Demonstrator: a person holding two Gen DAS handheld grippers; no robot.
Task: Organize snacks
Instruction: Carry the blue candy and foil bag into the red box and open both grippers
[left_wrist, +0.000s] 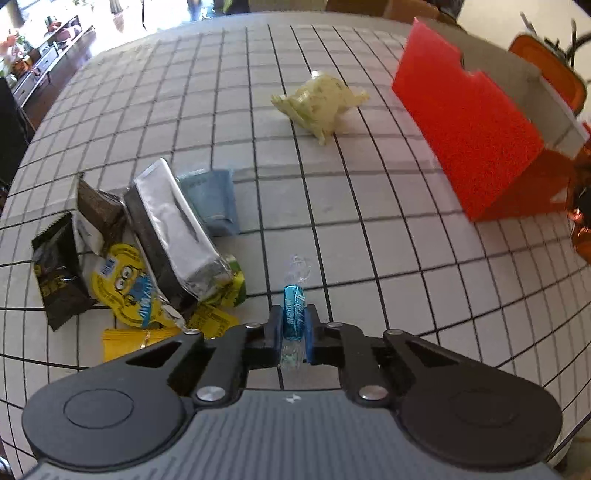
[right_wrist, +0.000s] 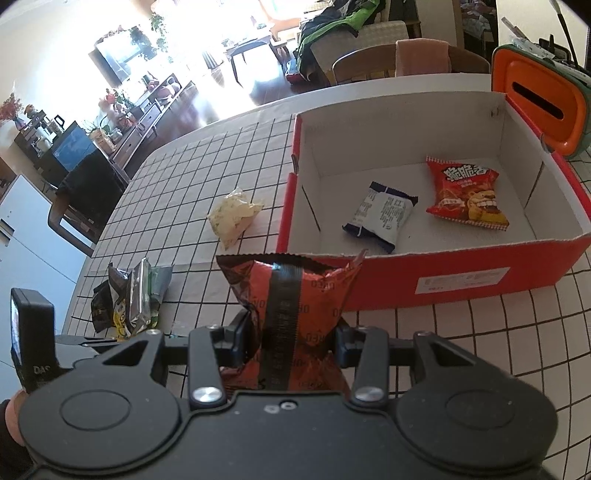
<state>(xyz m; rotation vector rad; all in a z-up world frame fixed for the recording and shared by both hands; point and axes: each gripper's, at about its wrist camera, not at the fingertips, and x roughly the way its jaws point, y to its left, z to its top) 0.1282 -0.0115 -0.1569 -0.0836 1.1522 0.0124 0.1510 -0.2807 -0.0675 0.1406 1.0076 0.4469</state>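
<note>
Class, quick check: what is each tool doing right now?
Left tool: closed on the blue wrapped candy.
Right tool: closed on the red-brown snack packet.

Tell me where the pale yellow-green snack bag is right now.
The pale yellow-green snack bag lies alone on the gridded tablecloth, left of the red box in the right wrist view, beyond the snack pile.

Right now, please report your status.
Left gripper shut on blue candy. Right gripper shut on red-brown snack bag, short of red box. Path clear.
</note>
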